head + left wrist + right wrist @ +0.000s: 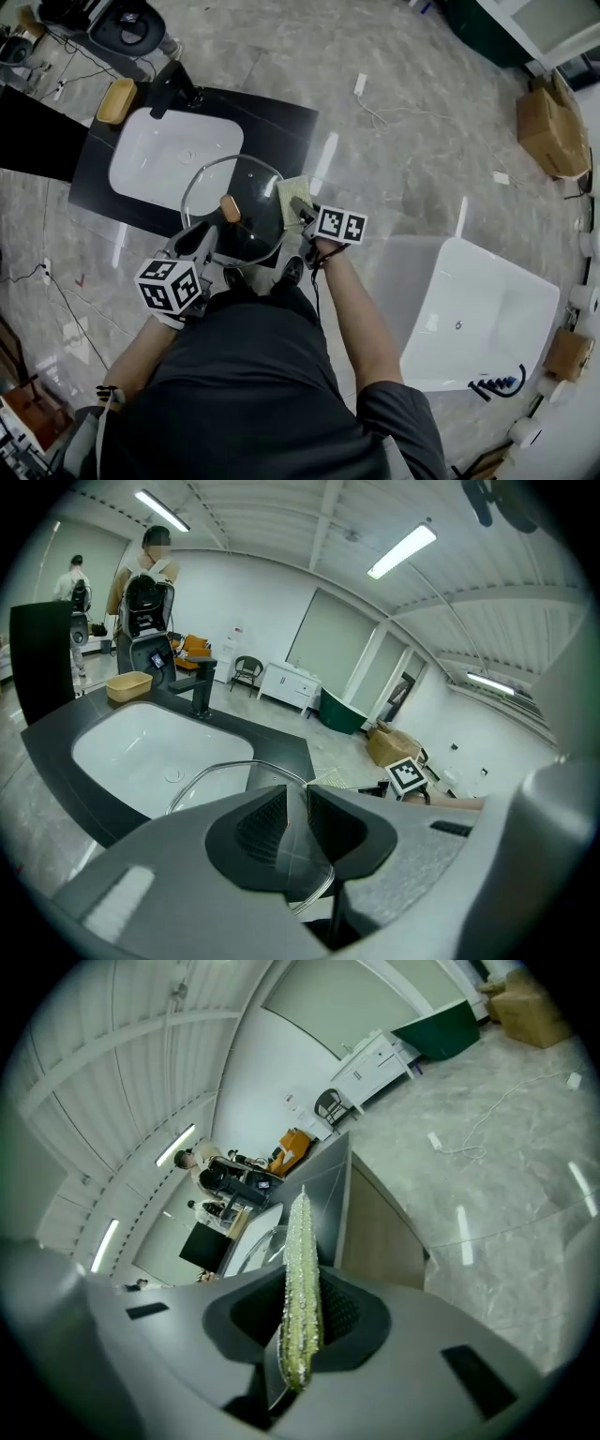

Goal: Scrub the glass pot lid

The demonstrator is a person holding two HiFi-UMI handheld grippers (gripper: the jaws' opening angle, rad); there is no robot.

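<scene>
The glass pot lid (246, 211) with a brown wooden knob (230, 208) hangs over the front edge of the black counter (281, 117), beside the white sink basin (173, 155). My left gripper (200, 241) is shut on the lid's near rim; in the left gripper view the jaws (296, 822) pinch the glass edge (211, 771). Just right of the lid, my right gripper (302, 212) is shut on a yellow-green scrub pad (292, 195) that lies against the lid's right edge. In the right gripper view the pad (300, 1288) stands edge-on between the jaws.
A black faucet (173, 86) and a tan soap dish (116, 100) stand behind the basin. A white bathtub (473, 319) sits on the floor to the right, cardboard boxes (551, 131) farther off. Two people (150, 583) stand beyond the counter.
</scene>
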